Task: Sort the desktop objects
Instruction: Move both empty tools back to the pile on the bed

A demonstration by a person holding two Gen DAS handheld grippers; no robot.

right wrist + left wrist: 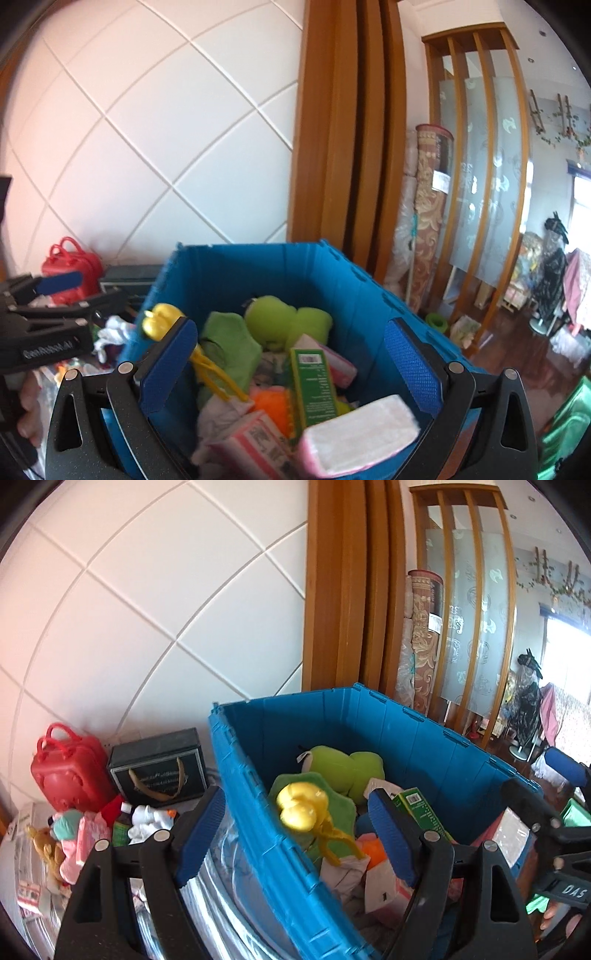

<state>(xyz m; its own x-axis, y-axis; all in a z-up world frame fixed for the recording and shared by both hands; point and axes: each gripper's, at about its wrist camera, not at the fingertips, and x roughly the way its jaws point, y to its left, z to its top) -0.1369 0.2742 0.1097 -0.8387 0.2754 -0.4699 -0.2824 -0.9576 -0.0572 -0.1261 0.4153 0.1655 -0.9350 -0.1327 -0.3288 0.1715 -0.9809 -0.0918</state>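
White tiled wall behind, wooden door frame (347,590) to its right, desk edge cluttered. Blue crate (369,720) sits centre in both views, top open and packed: green plush frog (284,321) at the back, yellow toy (301,806) with a stringy tail near the left wall, green box (314,387) standing tilted in the middle, orange item (271,404) just beside it, pink-and-white tissue packs (358,432) at the front. Left gripper (295,834) jaws apart, nothing between the pads, straddling the crate's left wall. Right gripper (291,365) spread wide over the crate, empty too. Outside the crate, to the left: red toy suitcase (68,768), dark gift bag (159,768) beside it, small toys and packets (110,827) piled in front. Rolled rug (421,638) leans by the glass partition (469,602).
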